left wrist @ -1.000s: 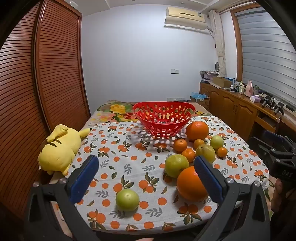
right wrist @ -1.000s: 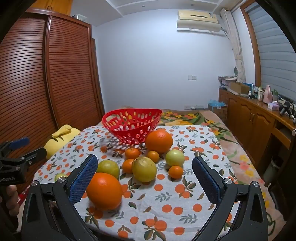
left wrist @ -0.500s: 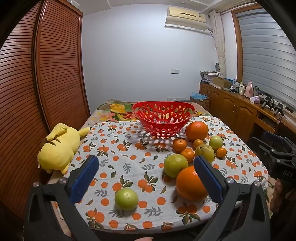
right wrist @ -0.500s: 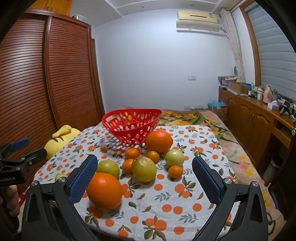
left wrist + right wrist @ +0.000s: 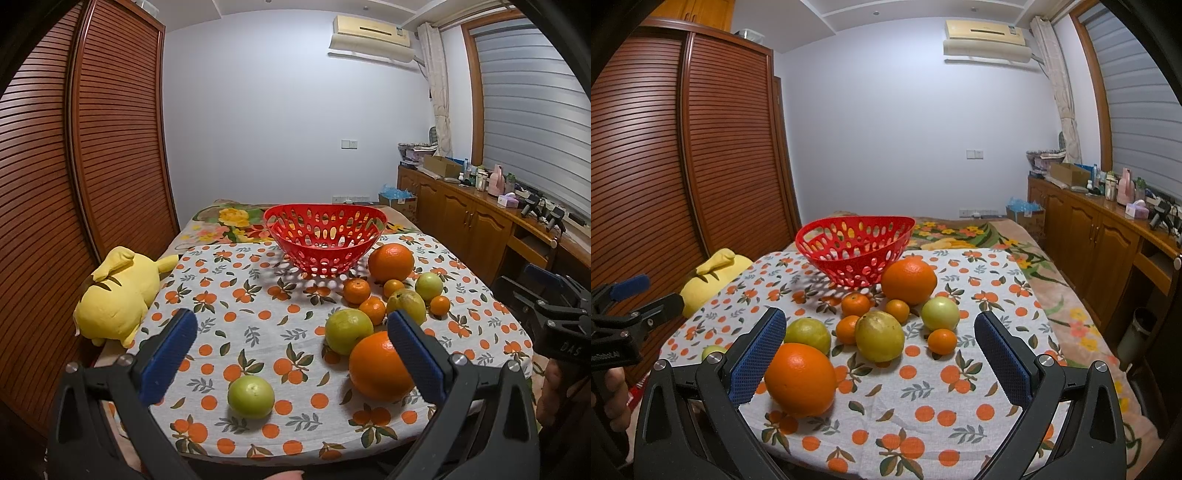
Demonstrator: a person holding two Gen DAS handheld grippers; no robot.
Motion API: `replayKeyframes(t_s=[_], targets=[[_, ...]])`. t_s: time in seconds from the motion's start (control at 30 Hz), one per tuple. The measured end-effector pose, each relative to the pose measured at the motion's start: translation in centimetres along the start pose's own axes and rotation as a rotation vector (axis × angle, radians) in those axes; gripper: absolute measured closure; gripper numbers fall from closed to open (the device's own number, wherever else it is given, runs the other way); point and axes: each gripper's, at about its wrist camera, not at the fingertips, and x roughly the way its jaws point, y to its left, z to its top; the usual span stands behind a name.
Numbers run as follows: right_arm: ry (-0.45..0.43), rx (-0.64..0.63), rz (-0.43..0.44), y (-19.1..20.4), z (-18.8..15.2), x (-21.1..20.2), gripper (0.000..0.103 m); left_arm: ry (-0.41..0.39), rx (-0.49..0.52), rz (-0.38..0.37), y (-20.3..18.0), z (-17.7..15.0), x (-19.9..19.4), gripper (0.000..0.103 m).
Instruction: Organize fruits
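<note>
My left gripper (image 5: 291, 347): spread wide, holds nothing, above the near table edge.
My right gripper (image 5: 881, 350): also spread wide, nothing between the pads.
Fruits: lie loose on the tablecloth (image 5: 960, 384), big orange (image 5: 800, 379) nearest.
Red basket (image 5: 325, 236): behind the fruits.

An orange-print tablecloth (image 5: 258, 325) covers the table, bearing a red basket (image 5: 325, 236), loose fruit (image 5: 879, 336) and a yellow plush (image 5: 118, 291).

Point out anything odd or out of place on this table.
A yellow plush toy lies slumped at the left edge of the patterned tablecloth, not fruit. The red perforated plastic basket sits upright; nothing spilled.
</note>
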Motion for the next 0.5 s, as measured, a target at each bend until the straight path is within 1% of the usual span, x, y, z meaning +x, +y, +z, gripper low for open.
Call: replayKeyframes(t_s=[0.5], targets=[[-0.001,0.000,0.001,0.05,-0.05,-0.05,0.000,-0.001,-0.004,-0.001,0.01,0.02,-0.11,0.000]])
